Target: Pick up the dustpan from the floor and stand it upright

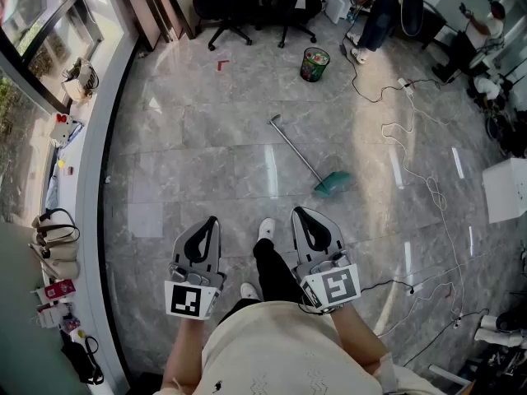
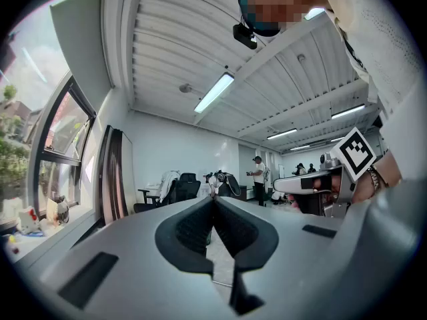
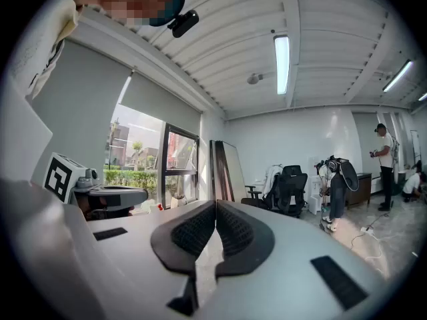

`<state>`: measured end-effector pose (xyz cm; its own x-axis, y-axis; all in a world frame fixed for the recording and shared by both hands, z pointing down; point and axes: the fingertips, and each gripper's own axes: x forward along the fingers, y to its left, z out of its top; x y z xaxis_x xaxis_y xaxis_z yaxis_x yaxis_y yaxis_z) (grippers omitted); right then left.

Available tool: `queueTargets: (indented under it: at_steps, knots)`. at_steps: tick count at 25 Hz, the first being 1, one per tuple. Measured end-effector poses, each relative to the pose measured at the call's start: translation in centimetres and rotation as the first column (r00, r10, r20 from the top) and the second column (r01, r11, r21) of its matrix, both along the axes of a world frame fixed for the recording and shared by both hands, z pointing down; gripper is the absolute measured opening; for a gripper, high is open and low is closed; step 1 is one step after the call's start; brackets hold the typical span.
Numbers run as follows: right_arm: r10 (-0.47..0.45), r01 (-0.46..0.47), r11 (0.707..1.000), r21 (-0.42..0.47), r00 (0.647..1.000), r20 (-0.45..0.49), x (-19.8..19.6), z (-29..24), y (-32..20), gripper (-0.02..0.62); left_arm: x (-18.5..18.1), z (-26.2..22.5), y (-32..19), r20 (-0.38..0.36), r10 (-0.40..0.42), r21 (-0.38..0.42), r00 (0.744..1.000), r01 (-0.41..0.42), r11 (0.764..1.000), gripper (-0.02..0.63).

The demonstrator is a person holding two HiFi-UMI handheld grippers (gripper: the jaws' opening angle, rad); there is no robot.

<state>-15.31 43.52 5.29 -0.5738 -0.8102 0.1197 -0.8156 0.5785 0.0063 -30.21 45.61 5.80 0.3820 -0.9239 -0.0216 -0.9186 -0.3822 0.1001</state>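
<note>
A teal dustpan (image 1: 333, 183) with a long grey handle (image 1: 295, 148) lies flat on the grey tiled floor, ahead of me and a little to the right. My left gripper (image 1: 213, 220) and right gripper (image 1: 296, 211) hang side by side at waist height, well short of the dustpan. Both point level into the room. In the left gripper view the left gripper (image 2: 213, 199) has its jaws together with nothing between them. In the right gripper view the right gripper (image 3: 215, 203) is likewise shut and empty. The dustpan shows in neither gripper view.
A green waste bin (image 1: 314, 63) stands farther off beyond the handle. Black office chairs (image 1: 224, 8) line the far wall. White cables (image 1: 420, 171) trail over the floor at right, beside a white box (image 1: 504, 189). A window ledge (image 1: 58, 179) with clutter runs along the left. People stand at the far right.
</note>
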Motion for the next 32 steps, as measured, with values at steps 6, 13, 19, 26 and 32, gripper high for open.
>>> queueTargets:
  at_steps: [6,13,19,26,32]
  knots:
    - [0.017,-0.017,0.999,-0.029,1.0,0.012,1.4,0.8,-16.0,0.018,2.2,0.4,-15.0,0.01,0.022,0.005,1.0,-0.022,1.0,0.011]
    - [-0.055,0.055,0.997,-0.053,0.998,-0.005,0.3,0.7,-28.9,0.018,3.6,-0.8,-29.0,0.032,0.05,0.019,0.998,-0.051,0.999,0.011]
    - [-0.001,-0.004,0.996,-0.094,0.998,-0.057,-0.8,3.9,-40.3,0.018,2.7,2.2,-40.5,0.02,0.129,-0.005,0.991,-0.129,0.992,0.011]
    - [0.092,-0.118,0.975,-0.19,0.986,-0.141,-1.7,8.3,-57.4,0.018,1.6,7.1,-58.6,-0.063,0.244,-0.072,0.968,-0.248,0.966,0.011]
    - [0.083,-0.144,0.939,-0.311,0.976,-0.201,-3.5,16.1,-69.6,0.018,1.6,12.1,-70.1,-0.065,0.333,-0.121,0.941,-0.339,0.933,0.011]
